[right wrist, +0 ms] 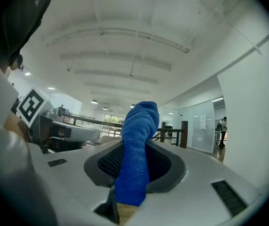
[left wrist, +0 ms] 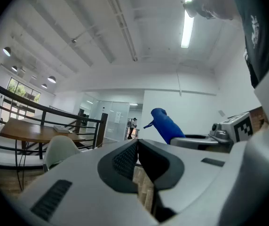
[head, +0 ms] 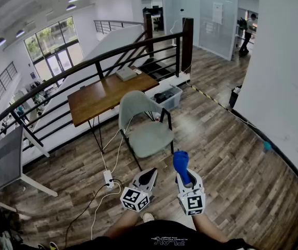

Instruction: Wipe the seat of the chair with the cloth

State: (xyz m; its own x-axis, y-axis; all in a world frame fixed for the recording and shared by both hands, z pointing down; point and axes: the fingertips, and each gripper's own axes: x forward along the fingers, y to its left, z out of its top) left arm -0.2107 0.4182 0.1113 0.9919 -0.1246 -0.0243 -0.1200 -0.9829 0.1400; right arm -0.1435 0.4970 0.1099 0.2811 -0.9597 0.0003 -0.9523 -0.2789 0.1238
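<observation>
Standing well back from chair (head: 138, 108), seat (head: 150, 139) bare, wipe not started. Chair sits beside bench (head: 102, 95) and could slide on wood floor (head: 232, 160) under a hard wipe. Cable (head: 119, 150) and power strip (head: 108, 178) lie between person and chair, a likely trip or snag risk on approach. Cloth (head: 181, 161) pinched in right gripper (head: 186, 180) fingers, most of it sticking up loose; may pull out when dragged. Left gripper (head: 148, 177) fingers closed, empty.

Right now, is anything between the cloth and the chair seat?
Nothing visible: the right tool holds the blue cloth, and only bare floor lies between it and the chair seat. The power strip lies off to the left.
</observation>
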